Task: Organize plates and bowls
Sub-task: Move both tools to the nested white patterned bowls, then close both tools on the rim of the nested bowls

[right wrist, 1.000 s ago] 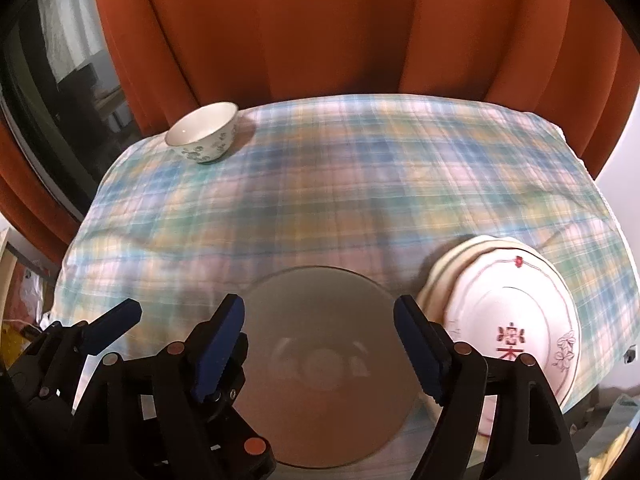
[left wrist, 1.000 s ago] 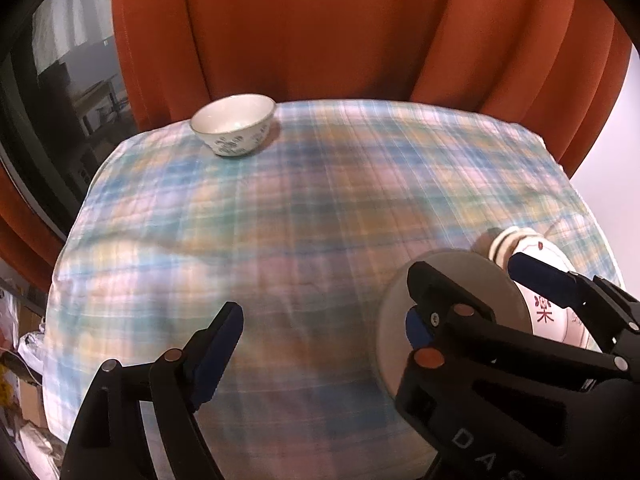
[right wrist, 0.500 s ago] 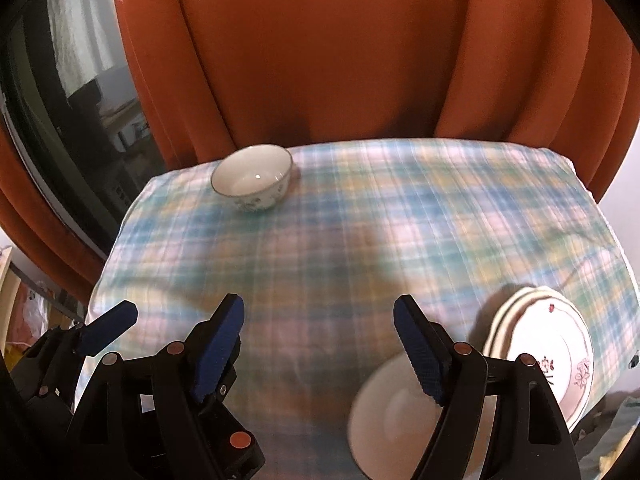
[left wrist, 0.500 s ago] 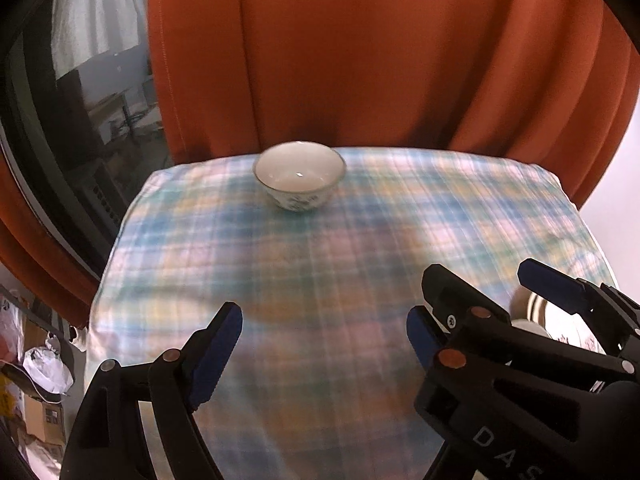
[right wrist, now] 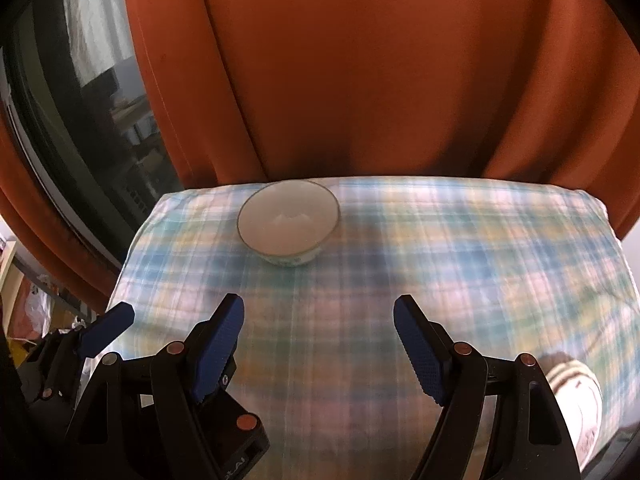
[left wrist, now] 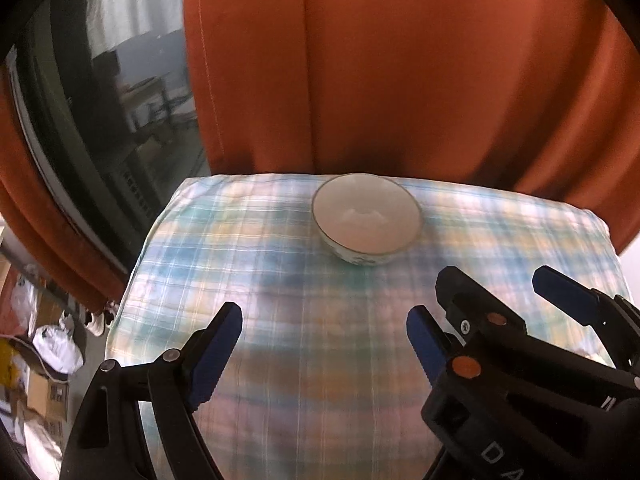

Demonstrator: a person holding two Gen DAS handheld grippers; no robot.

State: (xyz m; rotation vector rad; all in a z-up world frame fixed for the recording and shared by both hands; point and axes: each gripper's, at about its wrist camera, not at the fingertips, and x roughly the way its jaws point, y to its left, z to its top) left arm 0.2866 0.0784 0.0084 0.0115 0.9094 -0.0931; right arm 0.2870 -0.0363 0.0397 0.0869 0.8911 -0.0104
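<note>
A white bowl (left wrist: 366, 218) with a small floral band stands upright near the far edge of the plaid-covered table (left wrist: 280, 320); it also shows in the right wrist view (right wrist: 289, 222). My left gripper (left wrist: 324, 344) is open and empty, well short of the bowl. My right gripper (right wrist: 318, 340) is open and empty, beside the left one, and shows at the right of the left wrist view (left wrist: 552, 312). A stack of white plates (right wrist: 576, 404) peeks out at the table's near right, partly hidden behind my right finger.
An orange curtain (left wrist: 400, 80) hangs right behind the table's far edge. A dark window (left wrist: 100, 100) is at the left. Bags and boxes (left wrist: 52, 360) lie on the floor left of the table.
Both grippers have moved forward and left toward the bowl, which now looks larger and nearer. The grey plate and the plate stack have dropped out of view at the near right.
</note>
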